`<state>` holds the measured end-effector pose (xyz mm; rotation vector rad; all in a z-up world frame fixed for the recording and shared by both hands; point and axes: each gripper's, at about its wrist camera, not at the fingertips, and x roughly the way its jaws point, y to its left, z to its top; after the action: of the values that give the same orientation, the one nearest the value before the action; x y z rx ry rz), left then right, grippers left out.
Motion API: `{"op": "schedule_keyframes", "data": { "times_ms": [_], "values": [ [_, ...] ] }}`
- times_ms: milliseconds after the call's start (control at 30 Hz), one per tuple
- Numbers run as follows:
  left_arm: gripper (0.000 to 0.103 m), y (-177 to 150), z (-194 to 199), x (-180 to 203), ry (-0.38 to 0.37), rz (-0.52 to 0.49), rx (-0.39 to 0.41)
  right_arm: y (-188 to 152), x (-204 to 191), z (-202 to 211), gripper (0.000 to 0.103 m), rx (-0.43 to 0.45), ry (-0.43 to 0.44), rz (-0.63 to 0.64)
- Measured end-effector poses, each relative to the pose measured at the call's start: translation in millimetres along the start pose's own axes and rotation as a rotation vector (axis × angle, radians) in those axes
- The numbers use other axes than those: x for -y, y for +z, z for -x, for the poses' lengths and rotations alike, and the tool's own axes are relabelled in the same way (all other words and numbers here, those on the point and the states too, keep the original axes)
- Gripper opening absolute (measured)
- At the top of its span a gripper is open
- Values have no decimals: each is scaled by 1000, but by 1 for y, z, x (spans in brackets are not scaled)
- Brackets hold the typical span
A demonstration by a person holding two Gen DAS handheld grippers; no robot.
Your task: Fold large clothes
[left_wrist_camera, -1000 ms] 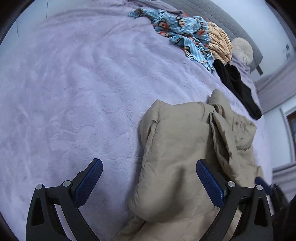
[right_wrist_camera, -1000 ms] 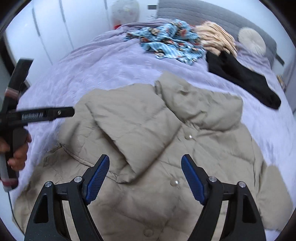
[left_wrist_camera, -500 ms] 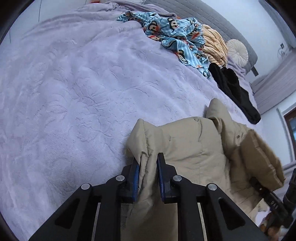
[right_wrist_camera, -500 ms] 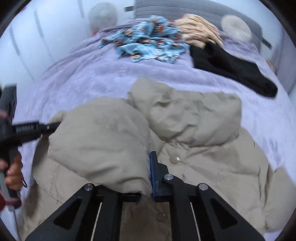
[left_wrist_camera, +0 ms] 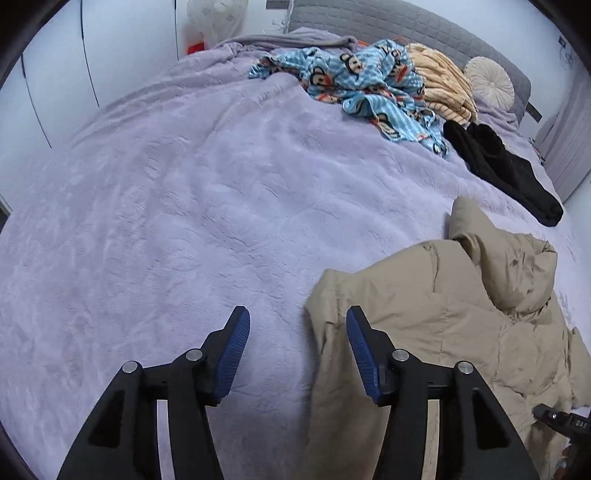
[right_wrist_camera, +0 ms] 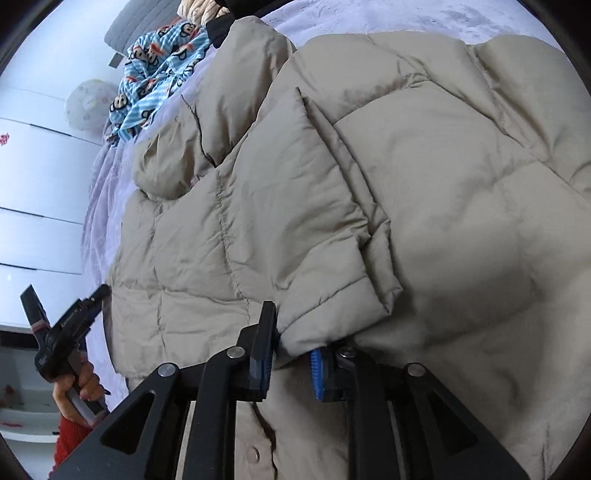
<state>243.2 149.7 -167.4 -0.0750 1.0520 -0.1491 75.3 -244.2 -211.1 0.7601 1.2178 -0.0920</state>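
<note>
**Now: right jaws loosening on a jacket fold, left jaws spreading over bare blanket**

Broadly, my views are filled by the lilac blanket [left_wrist_camera: 177,206] covering the bed, with the beige puffer jacket [left_wrist_camera: 454,317] lying on its near right part in the left wrist view. In the right wrist view the jacket [right_wrist_camera: 369,184] takes up most of the picture, one quilted panel doubled over the body.

Beyond it, toward the grey headboard [left_wrist_camera: 399,26], I see a blue cartoon-print garment [left_wrist_camera: 354,85], a peach striped one [left_wrist_camera: 443,85] and a black one [left_wrist_camera: 506,173], all well apart from the jacket.

My left gripper [left_wrist_camera: 297,332] is released: jaws opening, nothing between them, blanket showing through the gap. Its right finger sits just over the jacket's left edge.

My right gripper [right_wrist_camera: 291,354] has a thick fold of the jacket's doubled panel between its blue pads [right_wrist_camera: 317,373]. The jaws are opening, though the fabric still fills the gap and bulges against both pads, so I log it as grasping the fold.
</note>
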Motion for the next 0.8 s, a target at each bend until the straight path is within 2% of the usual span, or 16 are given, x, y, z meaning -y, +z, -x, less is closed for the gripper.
{"op": "schedule_keyframes", "data": {
  "times_ms": [67, 167, 267, 400, 467, 500, 567, 667, 800],
  "values": [
    [56, 1, 16, -6, 3, -10, 7, -4, -2, 17, 23, 21, -32, 37],
    [56, -10, 36, -2, -43, -32, 1, -2, -10, 45, 23, 121, -109, 106],
    [56, -37, 33, 17, -65, -75, -53, 7, -24, 57, 22, 184, -109, 178],
    [56, -75, -12, 40, 67, -131, -108, 20, -50, 22, 22, 136, -108, 293],
    [56, -83, -29, 35, 72, -75, -125, 20, -55, -9, 22, 78, -147, 341],
    [62, -85, -33, 31, 63, -52, -119, 19, -53, -25, 22, 53, -171, 352],
    [71, -85, -35, 26, 77, -25, -112, 16, -45, -37, 18, 58, -180, 371],
    [71, -84, -36, 20, 52, -6, -123, 15, -41, -30, 16, 73, -168, 387],
    [71, -82, -30, 22, 75, -29, -127, 14, -22, -2, 16, 98, -214, 343]
  ]
}}
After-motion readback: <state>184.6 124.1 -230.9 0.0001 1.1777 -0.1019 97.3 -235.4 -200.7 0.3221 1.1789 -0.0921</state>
